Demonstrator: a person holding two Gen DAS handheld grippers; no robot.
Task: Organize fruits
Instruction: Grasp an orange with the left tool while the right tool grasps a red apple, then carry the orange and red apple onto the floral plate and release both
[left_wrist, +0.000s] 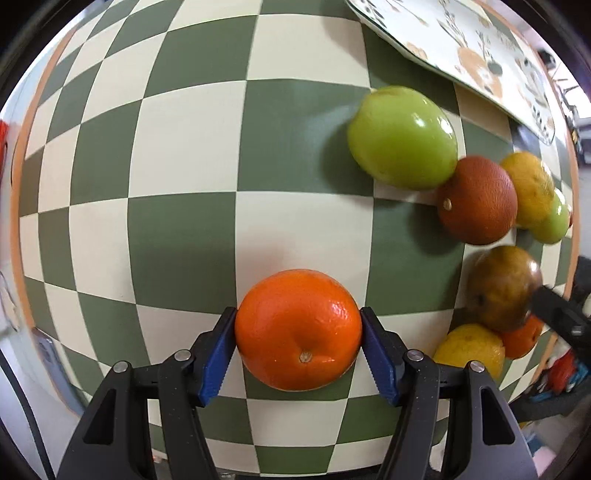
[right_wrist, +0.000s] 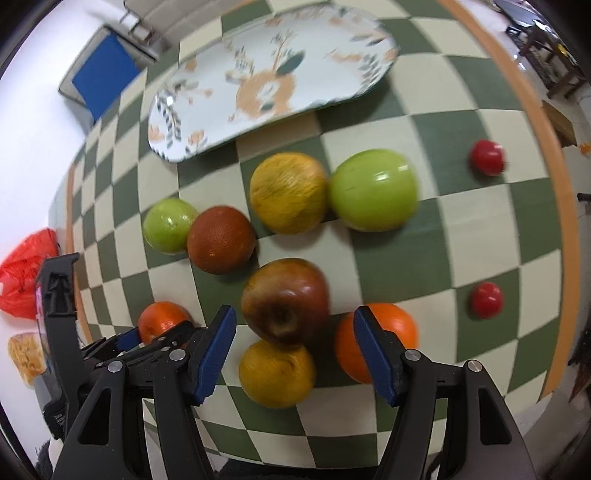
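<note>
A bright orange (left_wrist: 299, 332) lies on the green-and-cream checked cloth (left_wrist: 184, 147). My left gripper (left_wrist: 299, 321) is shut on it, with a blue pad against each side. It also shows at the left of the right wrist view as the left gripper (right_wrist: 159, 332). My right gripper (right_wrist: 291, 321) hangs open over a dark red-brown apple (right_wrist: 284, 299), which sits between its fingers with a gap on both sides. A yellow citrus (right_wrist: 277, 373) lies just below that apple. The flowered plate (right_wrist: 273, 81) lies at the far side with nothing on it.
Two green apples (right_wrist: 373, 188) (right_wrist: 170, 225), a yellow fruit (right_wrist: 288, 192), a dark red-orange fruit (right_wrist: 221, 240) and another orange (right_wrist: 391, 325) lie close together. Two small red fruits (right_wrist: 485, 157) (right_wrist: 485, 299) lie to the right. A red bag (right_wrist: 26, 273) is off the table's left edge.
</note>
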